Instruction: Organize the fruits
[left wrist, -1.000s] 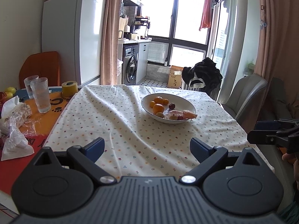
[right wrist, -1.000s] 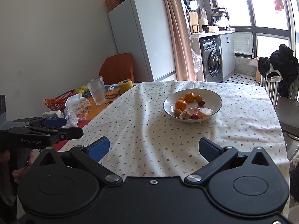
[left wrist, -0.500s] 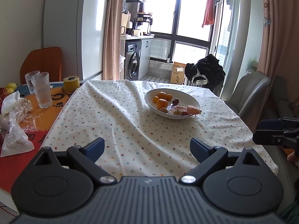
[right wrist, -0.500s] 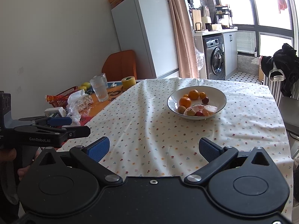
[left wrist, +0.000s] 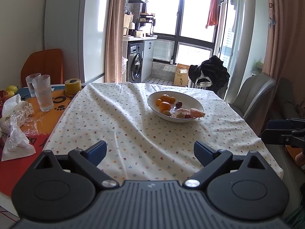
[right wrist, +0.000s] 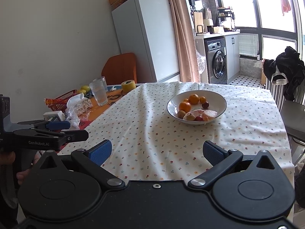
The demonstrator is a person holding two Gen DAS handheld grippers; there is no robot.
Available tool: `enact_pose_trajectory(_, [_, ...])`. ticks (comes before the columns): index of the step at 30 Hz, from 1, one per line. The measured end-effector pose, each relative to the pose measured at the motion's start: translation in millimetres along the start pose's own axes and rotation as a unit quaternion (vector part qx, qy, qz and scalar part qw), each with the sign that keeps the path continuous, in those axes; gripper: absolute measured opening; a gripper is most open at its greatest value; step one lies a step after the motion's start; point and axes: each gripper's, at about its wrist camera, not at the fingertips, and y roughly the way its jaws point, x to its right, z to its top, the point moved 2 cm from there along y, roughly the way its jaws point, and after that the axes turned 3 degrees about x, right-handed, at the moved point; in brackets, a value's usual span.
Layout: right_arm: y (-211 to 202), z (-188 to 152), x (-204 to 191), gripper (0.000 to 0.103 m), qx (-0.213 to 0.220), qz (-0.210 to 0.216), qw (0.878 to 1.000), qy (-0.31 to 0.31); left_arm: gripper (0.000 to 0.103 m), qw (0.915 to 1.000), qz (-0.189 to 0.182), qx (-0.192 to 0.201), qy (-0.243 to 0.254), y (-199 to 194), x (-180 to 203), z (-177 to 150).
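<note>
Bowl (left wrist: 196, 103) nearer; fruits (left wrist: 165, 106) inside

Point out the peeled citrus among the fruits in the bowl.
The peeled citrus lies at the bowl's near rim, pale segments exposed; the other oranges keep smooth skins.

Bright daylight from blown-out windows (left wrist: 192, 17); soft shadows, sharp focus, fisheye-bent edges, dark corners.
</note>
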Motion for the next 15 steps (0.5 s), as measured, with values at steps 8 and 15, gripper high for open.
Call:
enact_pose_trajectory(8, [0.7,0.1,1.9,0.103,-0.002,-0.001,1.0,0.001,0.097,1.0,0.003,0.0,0.001,1.1,0.5,-1.1])
enact_pose_trajectory(15, [3.4,-1.6,0.8,0.103,-0.006,0.001,1.0,0.0,0.097,1.0,0.0,-0.001,0.006,1.1,2.6,-1.7])
